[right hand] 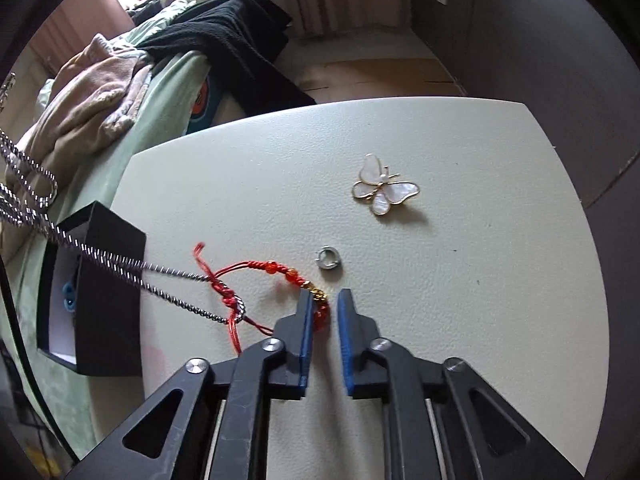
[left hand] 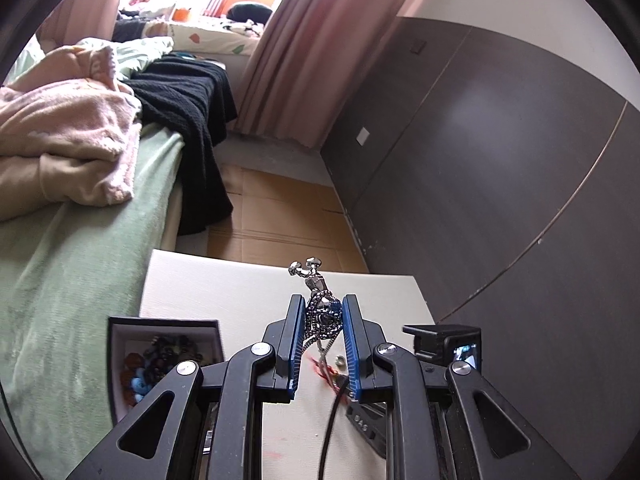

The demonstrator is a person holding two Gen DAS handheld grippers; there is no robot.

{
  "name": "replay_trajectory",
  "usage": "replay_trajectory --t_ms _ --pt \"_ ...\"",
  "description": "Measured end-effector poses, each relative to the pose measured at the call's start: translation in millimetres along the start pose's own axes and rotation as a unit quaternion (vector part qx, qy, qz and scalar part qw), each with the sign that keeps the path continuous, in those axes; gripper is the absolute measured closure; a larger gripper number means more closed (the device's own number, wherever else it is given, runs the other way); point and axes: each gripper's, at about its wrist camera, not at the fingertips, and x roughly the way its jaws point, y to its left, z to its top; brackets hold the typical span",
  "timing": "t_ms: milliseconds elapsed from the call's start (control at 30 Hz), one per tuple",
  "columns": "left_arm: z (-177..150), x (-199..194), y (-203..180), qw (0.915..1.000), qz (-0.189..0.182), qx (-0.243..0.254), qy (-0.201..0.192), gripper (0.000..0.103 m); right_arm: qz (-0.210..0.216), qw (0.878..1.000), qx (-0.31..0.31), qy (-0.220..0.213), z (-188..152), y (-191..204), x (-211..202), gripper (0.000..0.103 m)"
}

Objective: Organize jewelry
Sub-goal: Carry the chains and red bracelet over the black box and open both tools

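Table (right hand: 460, 300): work half done. Jewelry box (right hand: 108, 280), nine o'clock: beads inside. My left gripper (left hand: 323, 312) pinches silver chain necklace (left hand: 320, 304), snagged on red bracelet (right hand: 280, 276). My right gripper (right hand: 323, 304) spread over the bracelet. Butterfly brooch (right hand: 384, 190), one o'clock, and ring (right hand: 327, 258) wait.

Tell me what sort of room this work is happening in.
Most likely a bedroom: a bed with a green blanket and heaped clothes stands beside the white table, and pink curtains frame a window.
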Motion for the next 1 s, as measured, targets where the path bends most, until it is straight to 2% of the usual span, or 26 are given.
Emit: replay_trajectory --t_ms 133,200,333,433,667,800,933,1000 --pt "3 -14 5 0.9998 0.006 -0.003 -0.016 0.084 0.006 1.000 0.020 0.000 -1 -11 -5 0.095" --pt "4 -22 7 0.9996 0.009 -0.006 -0.026 0.084 0.032 0.999 0.042 -0.008 -2 -21 -12 0.096" --pt "7 -36 10 0.9990 0.012 -0.010 -0.042 0.084 0.048 0.996 0.063 -0.036 -2 -33 -33 0.096" --pt "9 -47 12 0.9984 0.013 -0.012 -0.054 0.084 0.079 0.992 0.079 -0.052 -5 -42 -50 0.096" --pt "13 -73 18 0.9966 0.013 -0.018 -0.079 0.084 0.133 0.984 0.077 -0.087 -5 -35 -82 0.096" --pt "11 -74 21 0.9967 0.020 -0.015 -0.077 0.084 0.160 0.979 0.068 -0.106 -4 -22 -96 0.095" --pt "12 -66 32 0.9974 0.037 -0.028 -0.056 0.084 0.186 0.973 0.065 -0.121 -2 -8 -104 0.096" --pt "13 -63 41 0.9967 0.058 -0.039 -0.043 0.078 0.199 0.970 0.062 -0.127 -3 -2 -108 0.096"
